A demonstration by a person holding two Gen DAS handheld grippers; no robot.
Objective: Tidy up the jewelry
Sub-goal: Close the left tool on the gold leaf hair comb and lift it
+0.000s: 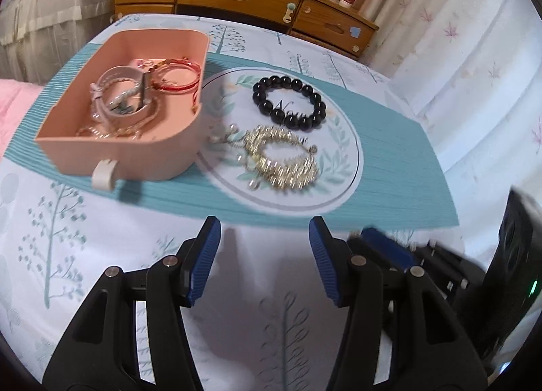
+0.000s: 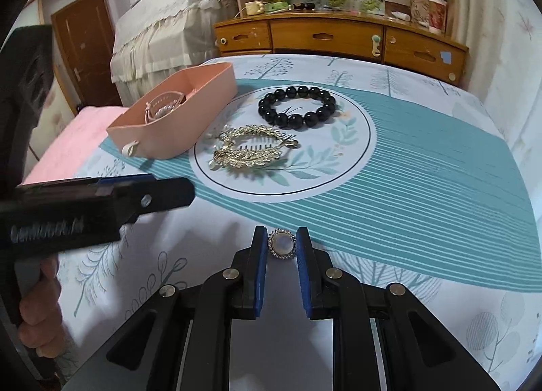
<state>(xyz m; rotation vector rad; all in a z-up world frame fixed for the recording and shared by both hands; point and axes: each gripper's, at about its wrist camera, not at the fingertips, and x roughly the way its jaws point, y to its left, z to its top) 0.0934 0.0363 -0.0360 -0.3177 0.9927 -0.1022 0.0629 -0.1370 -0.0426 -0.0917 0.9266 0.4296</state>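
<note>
A pink jewelry box [image 1: 135, 140] [image 2: 189, 103] stands open on the left of a teal placemat [image 1: 399, 167] [image 2: 440, 194], with several bracelets inside. A black bead bracelet [image 1: 288, 101] [image 2: 297, 106] and a gold leaf hair comb [image 1: 281, 159] [image 2: 252, 147] lie on the mat's white circle. My right gripper [image 2: 281, 238] is shut on a round pearl brooch [image 2: 282, 244] above the bedsheet. My left gripper [image 1: 264, 232] is open and empty, in front of the mat; it also shows in the right wrist view [image 2: 162, 193].
A wooden dresser [image 1: 244, 1] [image 2: 338, 39] with clutter on top stands behind the bed. A pink blanket [image 2: 67, 140] lies at the left. White curtains [image 1: 474, 35] hang at the right. The right gripper [image 1: 386, 245] shows blurred at the left view's lower right.
</note>
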